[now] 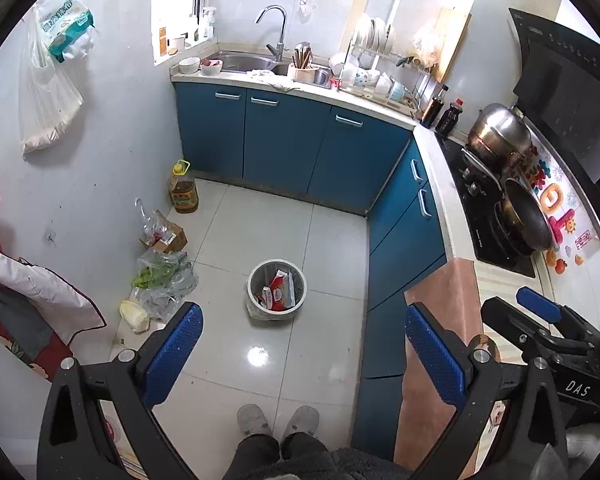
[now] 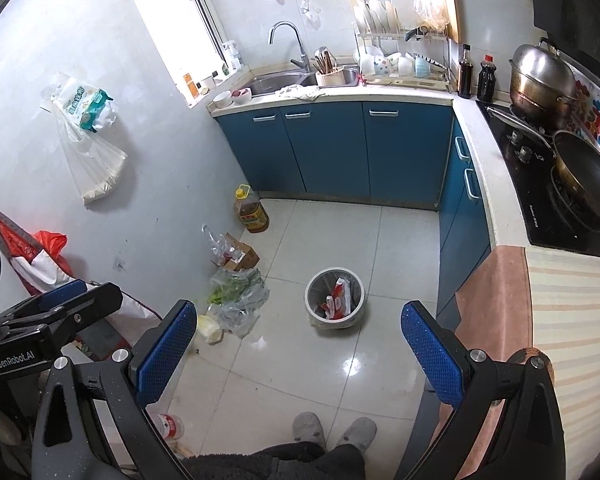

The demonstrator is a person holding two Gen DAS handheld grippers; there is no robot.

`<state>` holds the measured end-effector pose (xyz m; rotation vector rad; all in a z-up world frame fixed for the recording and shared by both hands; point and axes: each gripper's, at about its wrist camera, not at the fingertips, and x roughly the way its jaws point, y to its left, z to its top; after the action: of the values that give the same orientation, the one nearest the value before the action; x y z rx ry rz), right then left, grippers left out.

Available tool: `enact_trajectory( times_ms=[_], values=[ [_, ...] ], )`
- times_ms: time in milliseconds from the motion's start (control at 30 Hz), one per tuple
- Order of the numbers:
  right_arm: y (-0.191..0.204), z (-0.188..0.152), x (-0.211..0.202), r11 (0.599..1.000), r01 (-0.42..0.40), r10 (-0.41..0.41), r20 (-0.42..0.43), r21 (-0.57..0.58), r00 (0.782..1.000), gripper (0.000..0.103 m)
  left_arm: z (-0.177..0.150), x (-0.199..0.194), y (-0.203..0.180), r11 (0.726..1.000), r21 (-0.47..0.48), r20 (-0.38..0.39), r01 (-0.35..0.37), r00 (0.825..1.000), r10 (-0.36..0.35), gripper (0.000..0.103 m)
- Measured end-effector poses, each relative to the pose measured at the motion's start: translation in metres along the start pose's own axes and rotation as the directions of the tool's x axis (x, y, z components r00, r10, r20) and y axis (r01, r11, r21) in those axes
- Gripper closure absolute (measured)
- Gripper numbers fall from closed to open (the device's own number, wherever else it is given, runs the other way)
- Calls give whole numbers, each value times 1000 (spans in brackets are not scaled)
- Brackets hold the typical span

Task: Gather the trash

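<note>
Hovering both grippers, left gripper [image 1: 300, 354] and right gripper [image 2: 296, 344], wide open and empty, I'd pinch the light, flimsy liner rim of the trash bin [image 1: 277, 290] mid-floor.

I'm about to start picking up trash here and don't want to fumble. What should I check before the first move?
1. Left tool open, holding nothing: ok.
2. Right tool open, holding nothing: ok.
3. Bin upright on the floor, with room left: ok.
4. Floor between feet and bin free of obstacles: ok.
5. Which of the bags by the wall are trash: cannot tell.
6. Bottle near the feet, empty or not: cannot tell.
</note>
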<state>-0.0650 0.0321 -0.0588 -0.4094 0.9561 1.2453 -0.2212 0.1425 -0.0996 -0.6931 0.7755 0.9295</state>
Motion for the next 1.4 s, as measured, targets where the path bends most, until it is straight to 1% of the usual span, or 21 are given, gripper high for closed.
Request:
enact_trajectory(
  times_ms=[367, 767, 1400],
  values=[
    [-10, -1, 7, 1000, -5, 5, -23, 13, 1000, 0, 0, 6, -6, 1000, 8, -25, 4, 1000, -4, 0],
    [-20, -2, 7, 1000, 12, -11, -30, 27, 999, 0, 2, 14, -11, 999, 28, -51, 21, 999, -19, 0],
    [-29, -6, 3, 999, 34, -32, -39, 37, 999, 0, 2, 17, -18, 998, 51, -63, 36, 998, -33, 0]
  ],
)
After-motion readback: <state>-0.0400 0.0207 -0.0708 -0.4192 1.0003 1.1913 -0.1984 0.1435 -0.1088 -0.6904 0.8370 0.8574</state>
